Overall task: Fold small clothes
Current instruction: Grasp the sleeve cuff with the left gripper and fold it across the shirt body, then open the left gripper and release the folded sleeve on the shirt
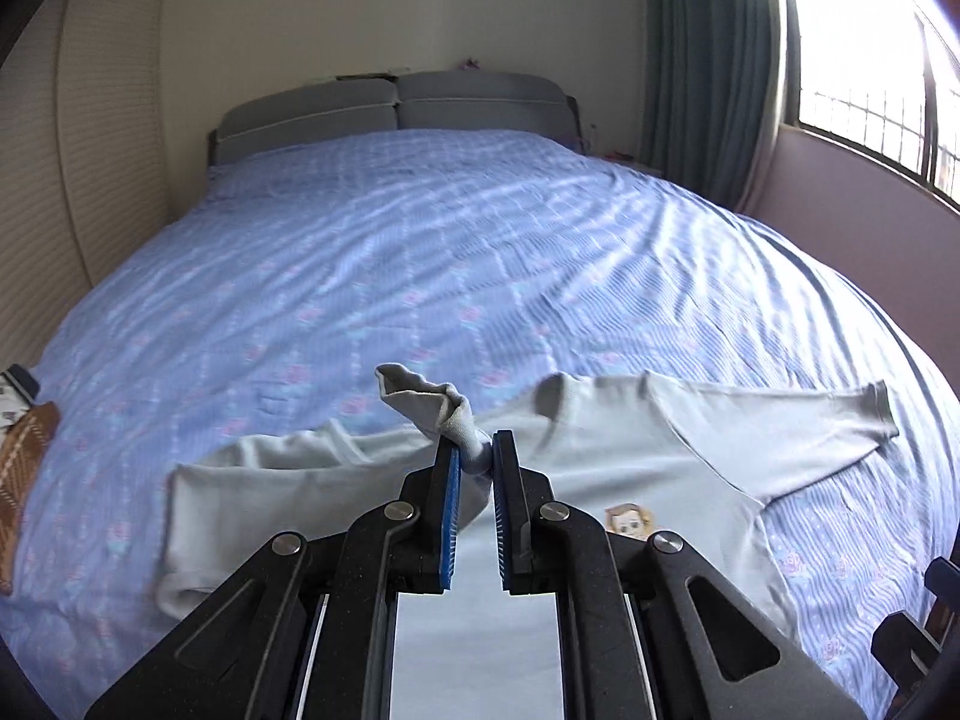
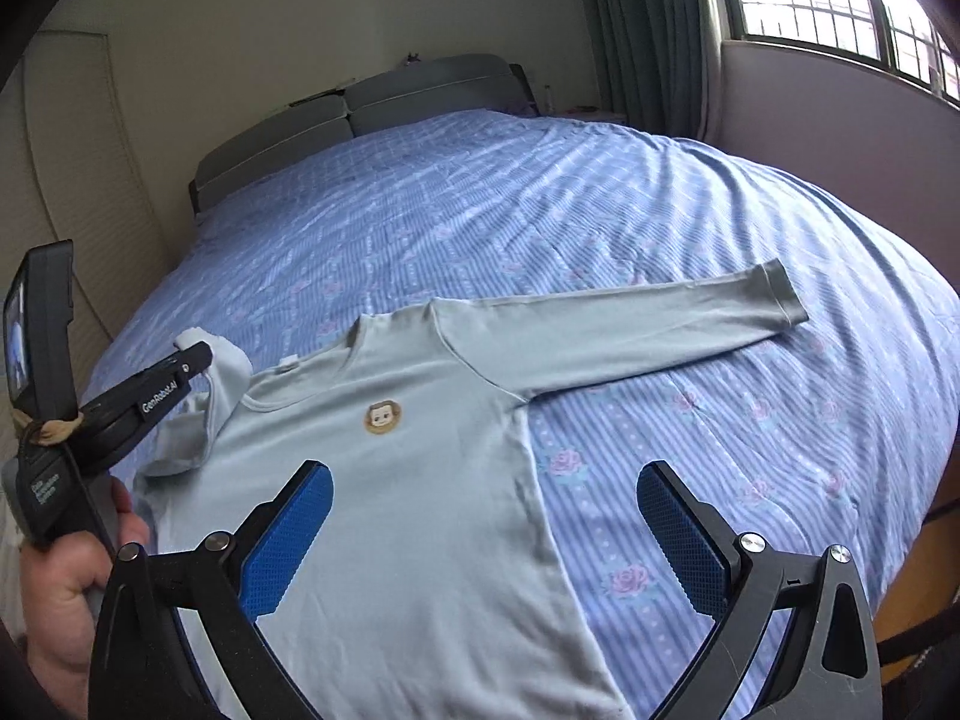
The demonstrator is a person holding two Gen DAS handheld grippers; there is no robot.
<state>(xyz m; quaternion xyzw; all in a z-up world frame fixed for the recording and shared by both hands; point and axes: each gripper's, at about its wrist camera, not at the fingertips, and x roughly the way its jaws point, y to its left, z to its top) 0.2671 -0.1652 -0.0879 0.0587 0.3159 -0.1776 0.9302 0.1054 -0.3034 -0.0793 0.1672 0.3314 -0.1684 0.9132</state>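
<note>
Left tongs (image 1: 477,456), black-framed two-finger tool with blue ribbed pads: jaws nearly closed, pinching bunched cuff of pale blue long-sleeved shirt (image 1: 456,420) between pad tips; cuff sticks up beyond tips. Tongs point forward and down.

Right wrist view: left tongs (image 2: 195,354) enter from left, angled upward to right, bare left hand (image 2: 66,588) wrapped round black handle.

Right tongs (image 2: 483,516), same build: blue pads splayed wide apart, nothing gripped, pointing forward and down.
</note>
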